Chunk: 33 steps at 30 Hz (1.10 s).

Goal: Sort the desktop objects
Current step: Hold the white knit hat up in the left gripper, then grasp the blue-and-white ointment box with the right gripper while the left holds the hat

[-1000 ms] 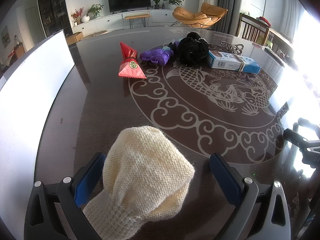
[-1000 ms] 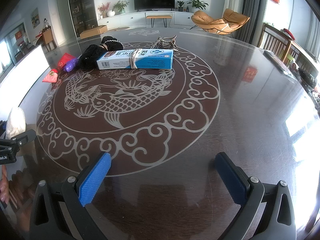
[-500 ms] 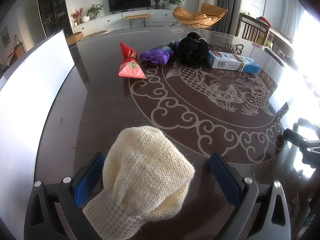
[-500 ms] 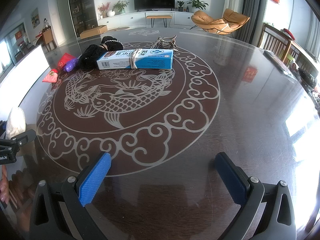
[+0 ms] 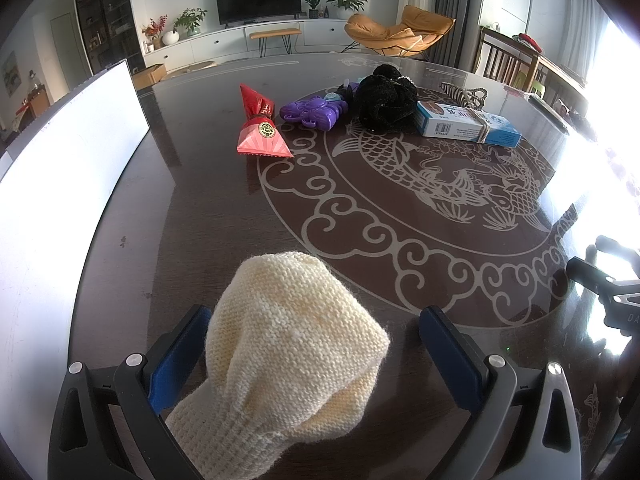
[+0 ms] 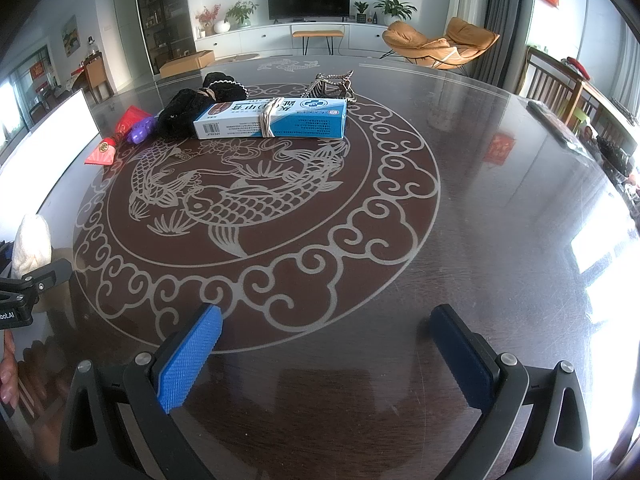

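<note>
Left wrist view: left gripper [image 5: 312,344] jaws wide, a cream knit hat [image 5: 294,344] lying between them on the table [image 5: 208,216], touching the left pad. Farther off: red packet [image 5: 260,130], purple toy [image 5: 314,111], black cloth [image 5: 384,100], blue box [image 5: 466,124].

Right wrist view: right gripper [image 6: 326,344] jaws wide, nothing between them. Box [image 6: 272,119] lies mid-table; hat [image 6: 32,244] at far left.
</note>
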### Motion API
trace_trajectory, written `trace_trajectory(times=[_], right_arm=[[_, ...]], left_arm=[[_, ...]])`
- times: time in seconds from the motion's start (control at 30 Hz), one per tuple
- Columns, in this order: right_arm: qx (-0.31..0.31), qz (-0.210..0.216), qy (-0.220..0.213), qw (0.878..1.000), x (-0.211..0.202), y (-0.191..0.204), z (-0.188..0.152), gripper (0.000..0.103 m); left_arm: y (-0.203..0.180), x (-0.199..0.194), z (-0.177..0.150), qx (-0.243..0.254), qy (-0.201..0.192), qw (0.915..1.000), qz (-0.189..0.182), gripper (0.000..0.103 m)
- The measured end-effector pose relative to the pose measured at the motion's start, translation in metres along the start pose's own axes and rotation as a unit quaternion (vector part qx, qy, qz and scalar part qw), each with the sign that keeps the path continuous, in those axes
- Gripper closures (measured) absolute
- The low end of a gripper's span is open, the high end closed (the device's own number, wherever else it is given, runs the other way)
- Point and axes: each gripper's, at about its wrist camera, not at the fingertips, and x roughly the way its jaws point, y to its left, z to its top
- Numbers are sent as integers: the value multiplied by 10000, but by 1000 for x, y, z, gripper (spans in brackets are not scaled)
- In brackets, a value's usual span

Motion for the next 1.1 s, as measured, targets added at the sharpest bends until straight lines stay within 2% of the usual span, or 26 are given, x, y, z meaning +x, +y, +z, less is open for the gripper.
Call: trace_trajectory(times=[0.37,0.4,0.43,0.47,0.53,0.57,0.67,0.8,1.0,1.03,1.1], right_arm=[[-19,85,-12,10000,0,0,1,0],[-98,459,-44,9989,-3,-2,2,0],[-273,1088,-103,9936,-5,-1,11,0],[-501,1267,-148,9906,-7,3,22,1],[-1299,867,-328,9872,-8,19,54,0],[-1878,723,-339,9790,-3,32,74,0],[-2787,572,-7,9587,27,53,116,0],[-3179,567,437,9454,69,71,155,0],[-2860,646,1019,9506,118,72,181,1],[-2686,741,1046,9547,118,69,183,2],[-2278,1093,1121,9610,113,60,182,31]], left_arm=[[0,-1,0,-1,-2,10000,9,0],[0,-1,-1,1,-3,10000,9,0],[0,-2,-1,-1,-4,10000,10,0],[0,-2,-1,-1,-4,10000,10,0],[0,-2,-1,-5,-5,10000,9,0],[0,-2,-1,-4,-4,10000,9,0],[0,-2,-1,-5,-4,10000,9,0],[0,-2,-1,-3,-5,10000,9,0],[0,-2,-1,-7,-5,10000,9,0],[0,-2,-1,-8,-5,10000,10,0],[0,-2,-1,-12,-9,10000,7,0]])
